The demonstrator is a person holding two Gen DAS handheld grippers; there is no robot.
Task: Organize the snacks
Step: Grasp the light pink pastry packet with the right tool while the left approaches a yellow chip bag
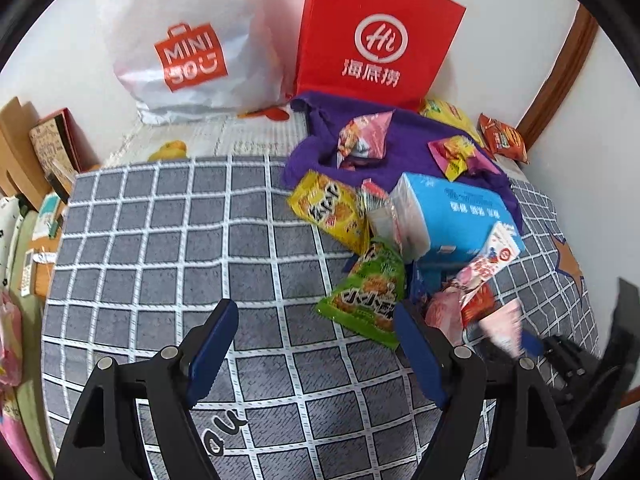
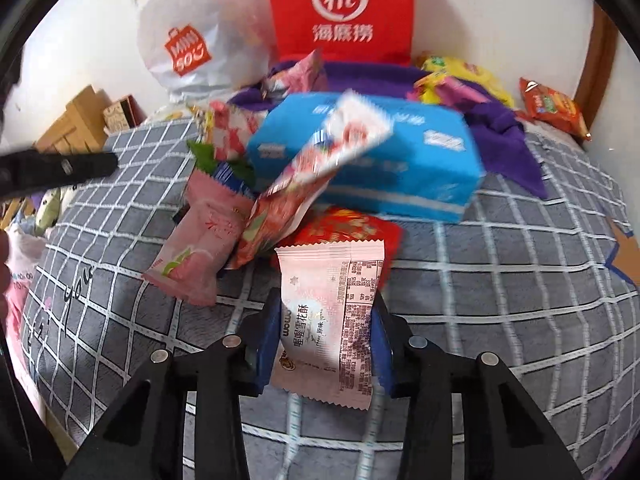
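Two hand-held grippers work over the bed's grey checked cover (image 1: 168, 248). The right hand-held gripper (image 2: 326, 344) is clamped on a pale pink foil snack packet (image 2: 328, 316) at the near edge of the snack heap. The left hand-held gripper (image 1: 316, 344) hangs with jaws apart, empty, over bare cover left of a green crisp packet (image 1: 368, 292). One blue tissue pack (image 2: 372, 160) is half hidden by blurred wrappers. Two bags stand far back: one white plastic (image 1: 188, 44), one red paper (image 1: 376, 36).
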